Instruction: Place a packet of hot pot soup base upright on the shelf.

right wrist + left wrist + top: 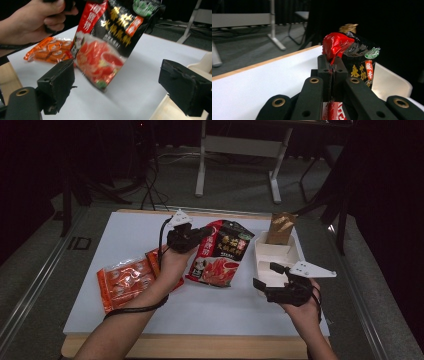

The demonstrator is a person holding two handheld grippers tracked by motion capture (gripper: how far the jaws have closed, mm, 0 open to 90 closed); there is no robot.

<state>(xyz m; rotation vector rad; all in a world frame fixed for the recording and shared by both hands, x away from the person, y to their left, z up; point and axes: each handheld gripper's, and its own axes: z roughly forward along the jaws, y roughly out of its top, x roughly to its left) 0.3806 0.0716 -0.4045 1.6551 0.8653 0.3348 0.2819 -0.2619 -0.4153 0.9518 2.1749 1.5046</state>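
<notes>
- Soup-base pouch (pixel 220 252), red and black, hangs over the middle of the white tabletop (pixel 130 237) in the high view, lifted by its upper left corner, its lower edge low over the board.
- From up here I see my left gripper (pixel 192 236) clenched on that corner, the left hand (pixel 172 262) under it and the cable looping back along the forearm.
- Just left of that hand lies an orange snack packet (pixel 122 281), flat on the table and partly hidden by the wrist.
- To the right sits a white compartment tray (pixel 295 252) with a brown paper bag (pixel 280 227) standing at its far end.
- My right gripper (pixel 272 282) hovers over the near end of the tray, jaws parted and holding nothing, the right hand (pixel 305 307) behind it.
- In the left gripper view, the two black jaws press together on a crumpled red corner of the pouch (pixel 335 45); the black printed face hangs off to the right, with the tray (pixel 390 82) behind it.
- The top of the brown bag (pixel 348 27) peeks over the pouch there.
- In the right gripper view, my own jaws stand wide apart and empty, with the pouch (pixel 105 42) dangling, tilted, between and beyond them, clear of the table and slightly blurred.
- Behind it I see the left hand (pixel 35 21) gripping, and the orange packet (pixel 51 50) lying on the white surface.
- The tray rim (pixel 200 62) shows at the right edge.
</notes>
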